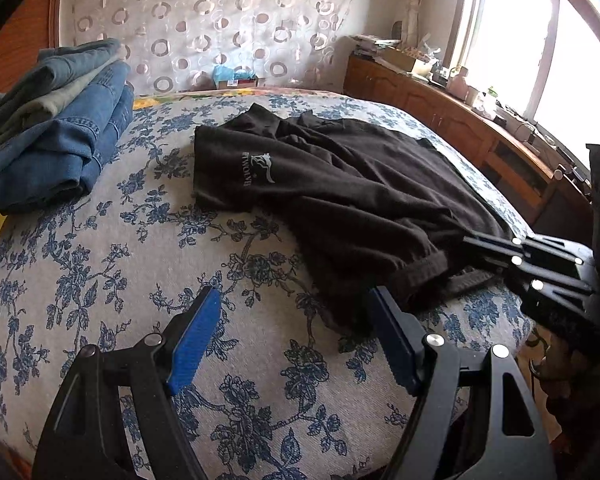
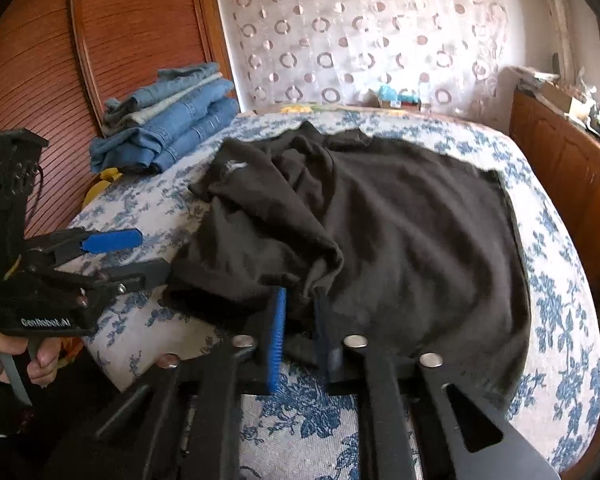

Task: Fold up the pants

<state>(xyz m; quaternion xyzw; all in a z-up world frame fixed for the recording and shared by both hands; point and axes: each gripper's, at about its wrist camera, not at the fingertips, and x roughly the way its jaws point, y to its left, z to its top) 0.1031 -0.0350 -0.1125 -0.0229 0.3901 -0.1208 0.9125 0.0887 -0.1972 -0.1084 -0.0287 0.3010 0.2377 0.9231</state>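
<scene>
Black pants (image 1: 339, 184) with a small white logo lie crumpled across the floral bed (image 1: 100, 264). In the left wrist view my left gripper (image 1: 296, 320) hovers open over the bed's near edge. Its blue pads (image 1: 196, 344) stand wide apart, and the pants' near hem lies just ahead of the right finger without being pinched. My right gripper (image 1: 469, 250) comes in from the right, shut on the pants' hem. In the right wrist view the right gripper (image 2: 300, 320) has dark fabric of the pants (image 2: 399, 240) pinched between its narrow pads. The left gripper (image 2: 140, 258) shows open at the left.
A stack of folded blue jeans (image 1: 52, 128) (image 2: 172, 120) sits at the far left of the bed by the wooden headboard (image 2: 120, 40). A cluttered wooden cabinet (image 1: 459, 120) runs along the right under the window. A person's hand (image 2: 40, 356) holds the left gripper's handle.
</scene>
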